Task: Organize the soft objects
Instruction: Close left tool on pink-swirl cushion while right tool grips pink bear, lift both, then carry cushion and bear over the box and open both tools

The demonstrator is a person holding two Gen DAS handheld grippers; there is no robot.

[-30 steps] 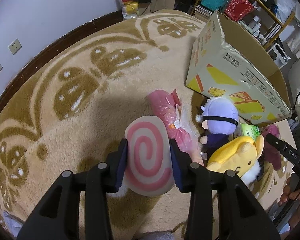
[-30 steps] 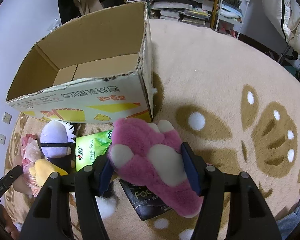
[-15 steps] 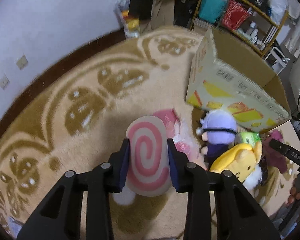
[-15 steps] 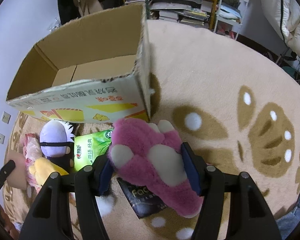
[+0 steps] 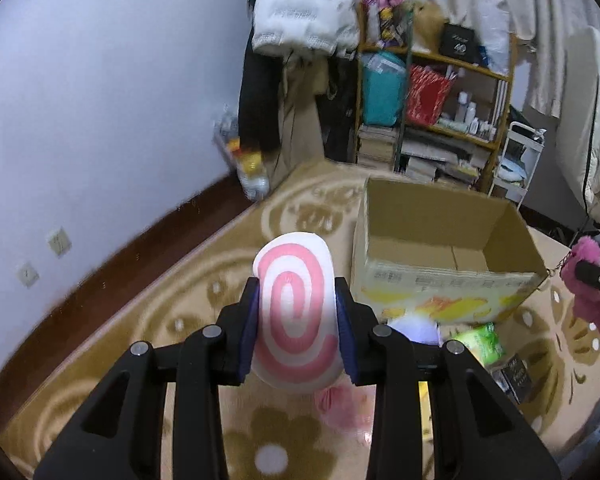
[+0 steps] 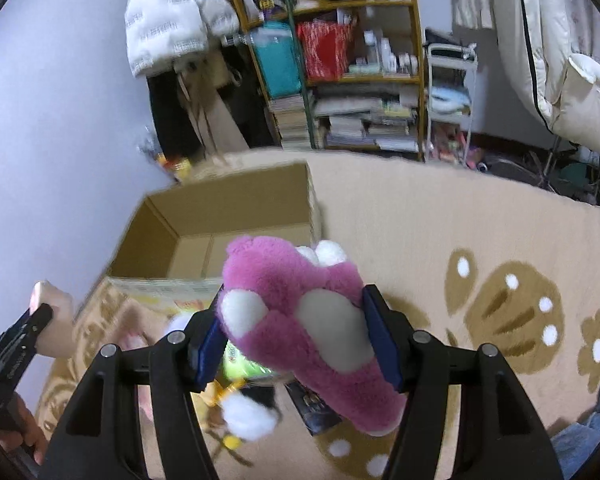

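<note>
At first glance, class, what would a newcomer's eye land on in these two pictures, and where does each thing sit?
First, the pink-and-white spiral plush, squeezed between the left gripper jaws and held up in front of the open cardboard box. Next, the fluffy pink paw plush clamped in the right gripper, also lifted before that box. Behind both stands a cluttered shelf against the far wall.

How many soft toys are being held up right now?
2. The swirl cushion is in the left gripper; the pink plush paw is in the right gripper. More toys lie below, partly hidden.
</note>
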